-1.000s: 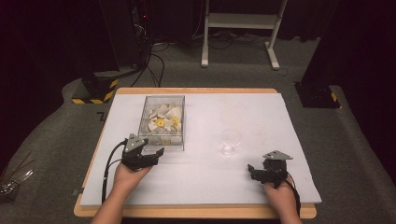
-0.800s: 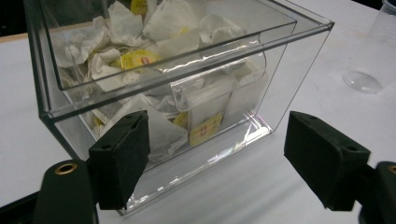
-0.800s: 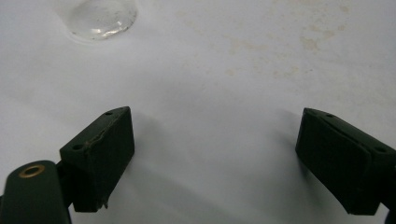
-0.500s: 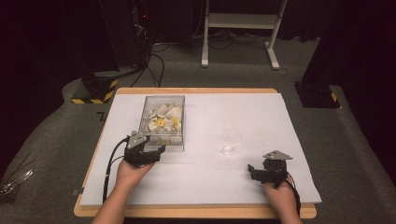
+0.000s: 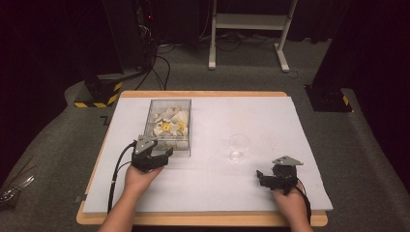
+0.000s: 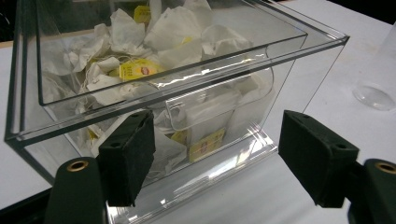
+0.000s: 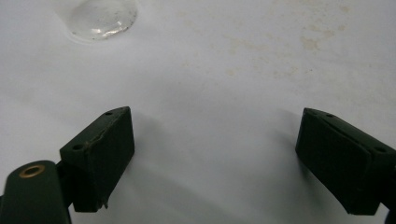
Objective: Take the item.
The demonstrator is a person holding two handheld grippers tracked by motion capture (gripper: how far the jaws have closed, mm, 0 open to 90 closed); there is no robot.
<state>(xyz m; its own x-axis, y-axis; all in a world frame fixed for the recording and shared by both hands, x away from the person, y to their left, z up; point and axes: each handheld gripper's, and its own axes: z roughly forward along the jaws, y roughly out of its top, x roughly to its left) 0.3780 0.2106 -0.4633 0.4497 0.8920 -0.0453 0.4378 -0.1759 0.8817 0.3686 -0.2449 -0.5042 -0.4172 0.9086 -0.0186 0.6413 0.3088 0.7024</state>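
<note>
Clear acrylic box (image 6: 177,88) of crumpled paper tea bags (image 6: 154,42) sits before the left gripper (image 6: 217,158), fingers released, closing.

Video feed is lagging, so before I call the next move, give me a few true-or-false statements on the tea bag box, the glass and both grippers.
1. The clear box holds tea bags with yellow tags. True.
2. The left gripper is clamped on the box. False: its jaws have just been closing a little, but stand open at the box's near lower edge, with no pad pressing on it.
3. The glass lies tipped on its side. False: it stands upright on the white mat, to the right of the box.
4. The right gripper is open over bare mat with nothing between its jaws. True.
5. A tea bag is in the glass. False: the glass looks empty.
</note>
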